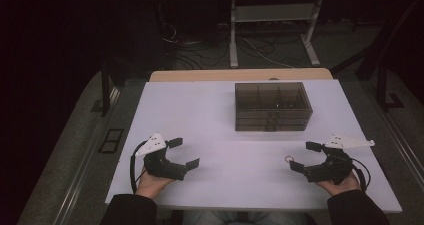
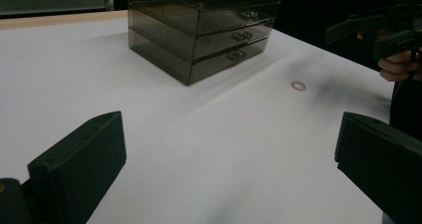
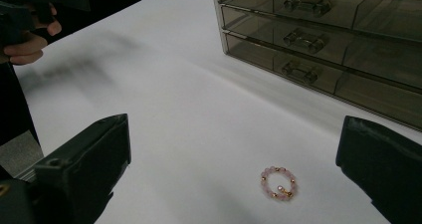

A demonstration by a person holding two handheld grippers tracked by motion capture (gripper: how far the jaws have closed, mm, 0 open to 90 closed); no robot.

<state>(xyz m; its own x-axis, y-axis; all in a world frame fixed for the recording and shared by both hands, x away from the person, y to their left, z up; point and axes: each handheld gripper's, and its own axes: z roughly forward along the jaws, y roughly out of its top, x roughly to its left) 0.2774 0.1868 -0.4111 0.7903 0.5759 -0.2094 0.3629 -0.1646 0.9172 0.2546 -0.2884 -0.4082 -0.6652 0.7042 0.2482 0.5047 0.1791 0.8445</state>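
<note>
A smoky see-through drawer box with three drawers stands at the back right of the white table. A small pink bead bracelet lies flat on the table in front of it. My right gripper hovers open just right of the bracelet, which lies a little ahead of its jaws in the right gripper view. My left gripper is held open near the front left, with nothing between its jaws. In the left gripper view the drawer box and the bracelet lie ahead of it.
A wooden board edge runs behind the white table. On the floor beyond are a metal stand and loose cables. Bare tabletop stretches between the two grippers and to the left of the drawer box.
</note>
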